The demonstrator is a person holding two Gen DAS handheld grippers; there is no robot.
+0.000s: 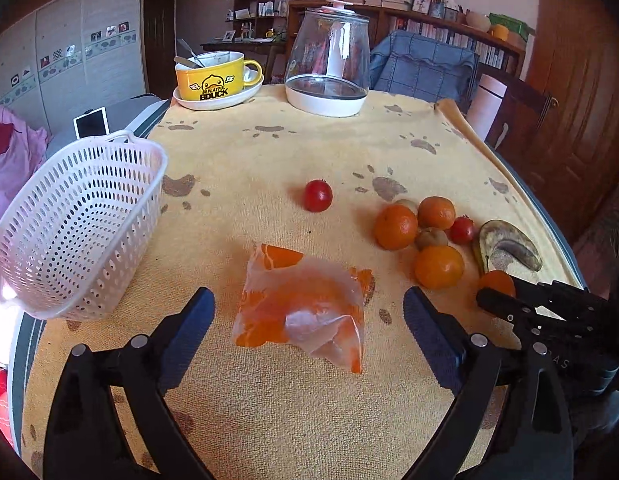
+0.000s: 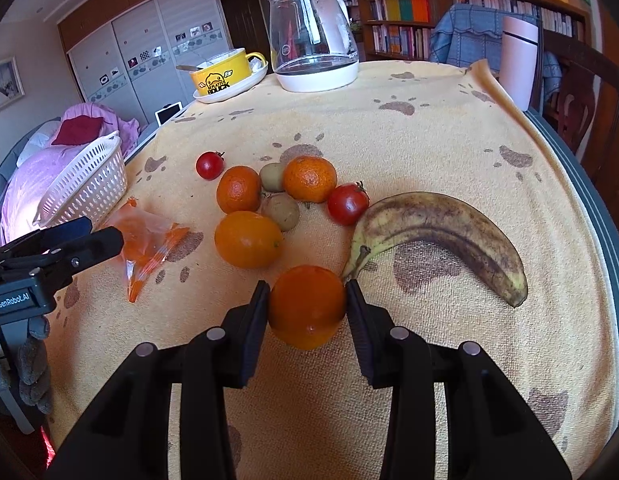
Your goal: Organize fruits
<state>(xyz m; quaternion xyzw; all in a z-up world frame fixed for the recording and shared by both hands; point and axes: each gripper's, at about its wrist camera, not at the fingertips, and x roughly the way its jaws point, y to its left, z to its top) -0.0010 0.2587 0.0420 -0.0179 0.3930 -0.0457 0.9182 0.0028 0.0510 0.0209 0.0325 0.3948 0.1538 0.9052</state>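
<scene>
A yellow towel cloth with paw prints [image 2: 429,152] covers the table. On it, at the left edge, sits a white plastic basket with holes [image 1: 77,224]. A crinkly orange and clear plastic bag [image 1: 305,308] lies to the right of the basket. Further right is a bunch of fruit: round oranges [image 2: 247,239], small red tomatoes [image 2: 348,204], brown kiwis [image 2: 281,211] and a spotty brown banana [image 2: 441,232]. At the back stand a yellow duck mug on a white plate [image 1: 213,76] and a clear glass kettle [image 1: 329,60].
</scene>
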